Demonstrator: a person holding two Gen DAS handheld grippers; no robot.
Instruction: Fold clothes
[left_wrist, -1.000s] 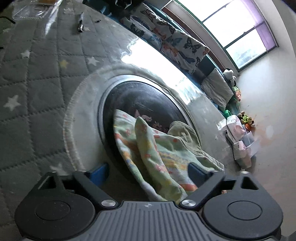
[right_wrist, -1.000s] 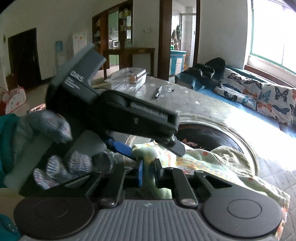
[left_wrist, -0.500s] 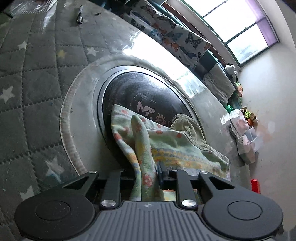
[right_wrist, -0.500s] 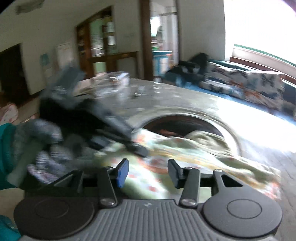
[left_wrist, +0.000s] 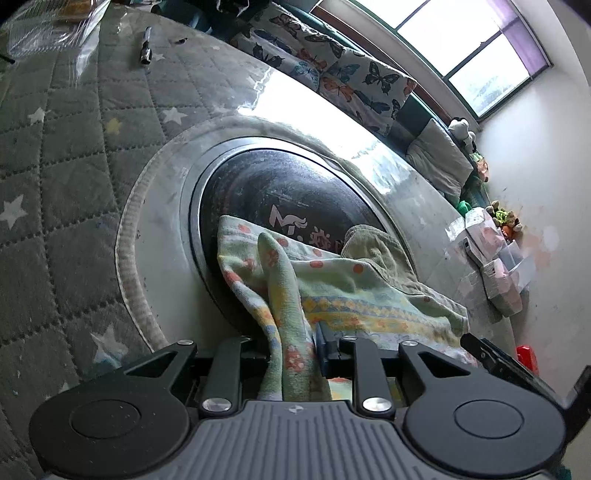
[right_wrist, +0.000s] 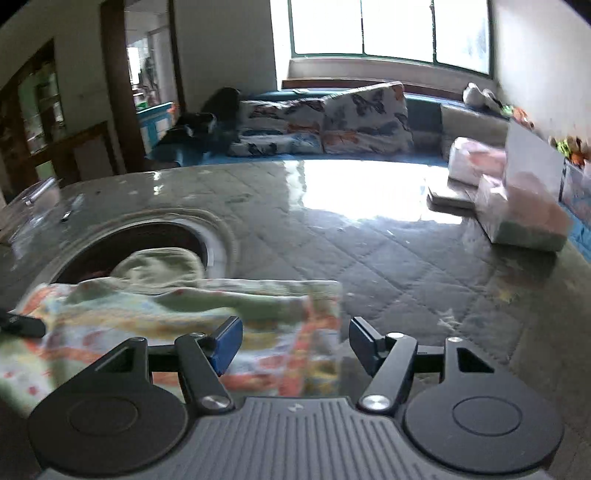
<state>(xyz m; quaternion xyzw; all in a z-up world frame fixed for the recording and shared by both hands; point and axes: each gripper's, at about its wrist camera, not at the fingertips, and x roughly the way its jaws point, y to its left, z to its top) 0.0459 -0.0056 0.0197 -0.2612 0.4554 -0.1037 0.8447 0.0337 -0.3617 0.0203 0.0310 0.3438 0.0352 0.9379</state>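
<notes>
A pale green garment with orange and yellow prints (left_wrist: 354, 288) lies over the round black plate (left_wrist: 280, 192) set in the table. My left gripper (left_wrist: 295, 350) is shut on a raised fold of the garment near its left edge. In the right wrist view the garment (right_wrist: 184, 314) lies flat, its right edge between the jaws. My right gripper (right_wrist: 295, 343) is open just above that right edge, holding nothing. The tip of the right gripper shows at the right of the left wrist view (left_wrist: 491, 354).
The table wears a grey quilted star cover (left_wrist: 55, 184) under clear plastic. Boxes and tissue packs (right_wrist: 517, 199) stand at the right end. A pen (left_wrist: 146, 40) and a clear plastic bag (left_wrist: 44, 29) lie at the far left. A butterfly-print sofa (right_wrist: 325, 122) is behind.
My left gripper closed on the fold of the garment. My right gripper let go of the fold, opened, and swung right to the garment's right edge.
</notes>
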